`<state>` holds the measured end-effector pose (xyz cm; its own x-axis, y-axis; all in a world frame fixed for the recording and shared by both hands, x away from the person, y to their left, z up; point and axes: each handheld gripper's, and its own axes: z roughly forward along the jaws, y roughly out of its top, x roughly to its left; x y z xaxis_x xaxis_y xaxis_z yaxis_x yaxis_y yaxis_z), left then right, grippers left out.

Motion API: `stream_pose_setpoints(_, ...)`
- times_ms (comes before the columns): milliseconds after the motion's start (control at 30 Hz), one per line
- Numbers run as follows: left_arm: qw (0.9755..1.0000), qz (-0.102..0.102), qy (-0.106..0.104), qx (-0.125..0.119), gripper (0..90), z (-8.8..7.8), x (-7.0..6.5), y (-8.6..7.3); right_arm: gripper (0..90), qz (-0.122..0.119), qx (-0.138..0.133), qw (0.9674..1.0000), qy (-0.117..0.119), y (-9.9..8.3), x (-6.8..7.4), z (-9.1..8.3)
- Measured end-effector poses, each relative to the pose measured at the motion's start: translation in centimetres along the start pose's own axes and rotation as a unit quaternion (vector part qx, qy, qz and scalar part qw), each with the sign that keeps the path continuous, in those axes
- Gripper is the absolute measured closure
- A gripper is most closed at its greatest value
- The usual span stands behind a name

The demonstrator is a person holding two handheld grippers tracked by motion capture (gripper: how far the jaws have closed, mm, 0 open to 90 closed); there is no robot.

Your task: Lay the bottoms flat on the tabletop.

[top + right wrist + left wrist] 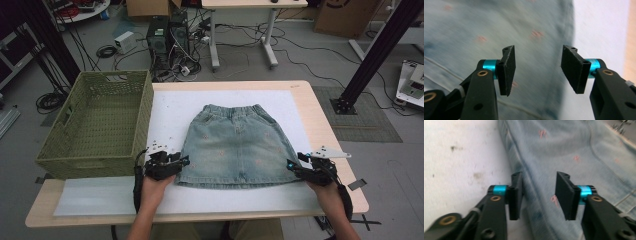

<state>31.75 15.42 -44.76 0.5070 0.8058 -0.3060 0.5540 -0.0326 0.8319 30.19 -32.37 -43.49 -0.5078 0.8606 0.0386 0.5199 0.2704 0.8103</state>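
The skirt [236,146] lies flat on the table [320,125] — the left gripper [184,161] and right gripper [291,165] sit at its bottom corners, jaws spread, pinching nothing.

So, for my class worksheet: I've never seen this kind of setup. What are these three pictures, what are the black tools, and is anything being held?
A person sits at a table holding a hand-operated gripper in each hand. The high view looks down from above. It shows the left gripper and the right gripper at the bottom corners of a denim skirt, which lies flat on a white mat. A green woven basket stands on the left. The other two pictures come from cameras riding on each gripper, looking along its black jaws. In both, the jaws stand apart above the denim, so nothing is held.
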Motion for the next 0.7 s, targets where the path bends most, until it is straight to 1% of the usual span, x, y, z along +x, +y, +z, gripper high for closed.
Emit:
stream_pose_setpoints(33, 1.0000, 0.006, -0.002, -0.007, 51.2, -0.1, -0.1, 0.1, 42.1, -0.004, -0.007, 0.9999, 0.007, 0.3, 0.5, 0.2)
stream_pose_setpoints(100, 0.9997, 0.016, -0.010, -0.015, 47.5, -0.1, -0.2, 0.3, 40.6, -0.018, -0.013, 0.9995, 0.022, 0.8, 1.6, 0.8)
stream_pose_setpoints(167, 0.9992, 0.026, -0.015, -0.027, 45.6, -0.2, -0.4, 0.6, 39.8, -0.032, -0.016, 0.9985, 0.041, 1.4, 2.8, 1.4)
stream_pose_setpoints(233, 0.9988, 0.032, -0.020, -0.032, 44.3, -0.3, -0.5, 0.9, 40.7, -0.039, -0.015, 0.9973, 0.060, 1.8, 4.0, 2.1)
stream_pose_setpoints(300, 0.9986, 0.031, -0.021, -0.037, 43.2, -0.4, -0.7, 1.0, 45.5, -0.044, -0.011, 0.9956, 0.082, 2.1, 5.1, 2.8)
stream_pose_setpoints(367, 0.9985, 0.036, -0.022, -0.036, 43.0, -0.4, -0.8, 1.1, 51.9, -0.049, -0.002, 0.9932, 0.105, 2.2, 6.1, 3.5)
stream_pose_setpoints(400, 0.9985, 0.039, -0.022, -0.033, 42.6, -0.4, -0.8, 1.1, 53.7, -0.053, 0.003, 0.9919, 0.116, 2.2, 6.7, 3.9)
stream_pose_setpoints(467, 0.9984, 0.042, -0.022, -0.031, 41.7, -0.3, -0.9, 1.0, 56.3, -0.069, 0.015, 0.9901, 0.122, 2.1, 7.8, 4.5)
stream_pose_setpoints(500, 0.9984, 0.043, -0.020, -0.029, 41.7, -0.3, -0.9, 1.0, 58.3, -0.074, 0.025, 0.9888, 0.127, 2.1, 8.3, 4.7)
stream_pose_setpoints(533, 0.9983, 0.046, -0.020, -0.029, 41.4, -0.2, -0.9, 1.0, 58.4, -0.079, 0.030, 0.9879, 0.131, 2.1, 8.7, 5.0)
stream_pose_setpoints(600, 0.9982, 0.048, -0.018, -0.030, 40.6, -0.2, -0.9, 1.0, 58.5, -0.079, 0.039, 0.9864, 0.139, 2.2, 9.1, 5.4)
stream_pose_setpoints(700, 0.9980, 0.050, -0.017, -0.033, 38.8, -0.2, -1.0, 1.0, 58.0, -0.083, 0.046, 0.9845, 0.147, 2.4, 9.7, 5.9)
